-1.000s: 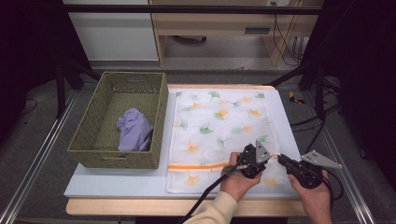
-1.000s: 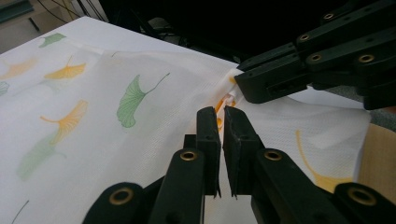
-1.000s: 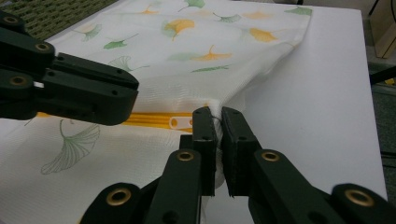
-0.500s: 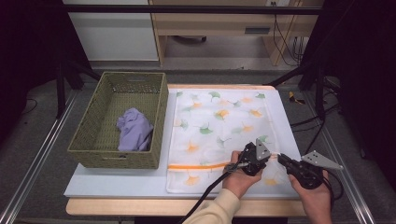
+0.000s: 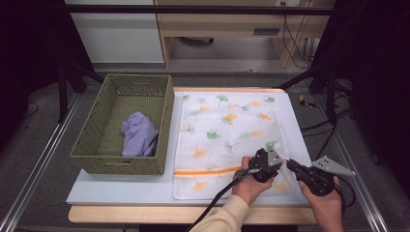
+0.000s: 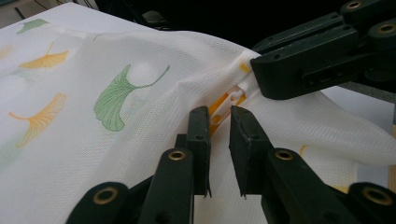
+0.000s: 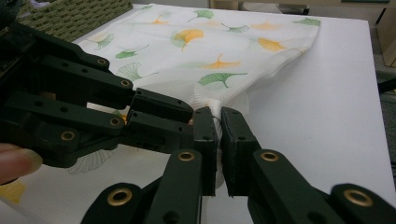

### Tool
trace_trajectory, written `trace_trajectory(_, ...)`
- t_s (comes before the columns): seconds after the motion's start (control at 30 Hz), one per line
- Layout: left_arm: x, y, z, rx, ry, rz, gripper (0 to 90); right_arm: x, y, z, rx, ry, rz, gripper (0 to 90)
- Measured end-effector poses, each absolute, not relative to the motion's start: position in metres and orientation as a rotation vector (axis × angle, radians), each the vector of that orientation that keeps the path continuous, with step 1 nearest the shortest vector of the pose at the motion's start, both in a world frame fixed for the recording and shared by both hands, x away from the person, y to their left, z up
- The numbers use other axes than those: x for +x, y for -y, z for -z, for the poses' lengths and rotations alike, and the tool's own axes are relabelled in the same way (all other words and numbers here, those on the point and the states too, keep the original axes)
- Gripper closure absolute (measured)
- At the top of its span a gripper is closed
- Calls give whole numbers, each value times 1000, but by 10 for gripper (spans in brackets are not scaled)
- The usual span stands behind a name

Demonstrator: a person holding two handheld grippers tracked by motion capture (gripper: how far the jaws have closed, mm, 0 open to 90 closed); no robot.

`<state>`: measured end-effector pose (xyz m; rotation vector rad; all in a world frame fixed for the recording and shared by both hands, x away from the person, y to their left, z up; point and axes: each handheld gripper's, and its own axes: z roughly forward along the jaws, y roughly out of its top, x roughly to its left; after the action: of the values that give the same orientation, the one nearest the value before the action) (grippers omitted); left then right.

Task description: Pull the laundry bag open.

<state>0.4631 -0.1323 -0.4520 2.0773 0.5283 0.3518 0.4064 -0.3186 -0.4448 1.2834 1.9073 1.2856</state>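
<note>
A white mesh bag (image 5: 227,125) printed with ginkgo leaves lies flat on the table, its orange zipper (image 5: 208,170) running near the front edge. My left gripper (image 5: 282,161) sits at the bag's front right corner. Its jaws have just been opening and now stand slightly apart. The zipper's end (image 6: 224,100) lies just beyond my left gripper (image 6: 218,114), with no pad pressing on it. My right gripper (image 5: 290,164) faces it from the right. In its own view, my right gripper (image 7: 218,116) is shut on a raised pinch of the bag's mesh (image 7: 215,106).
A green woven basket (image 5: 167,116) stands left of the bag and holds a crumpled lilac cloth (image 5: 139,135). The white tabletop (image 5: 300,125) shows bare along the right of the bag. Cables trail from both grippers toward the front edge.
</note>
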Motion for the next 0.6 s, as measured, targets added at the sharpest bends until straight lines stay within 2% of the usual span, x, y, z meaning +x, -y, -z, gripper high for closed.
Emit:
trace_trajectory(0.33,460,134,453,2083,-521,-370,894,407,320,446,1296,-1902,-1279,853)
trace_trajectory(0.5,453,137,454,2111,-480,-402,871,406,320,446,1300,-1901,-1284,853)
trace_trajectory(0.6,456,135,454,2078,-501,-413,817,406,320,446,1299,-1902,-1283,853)
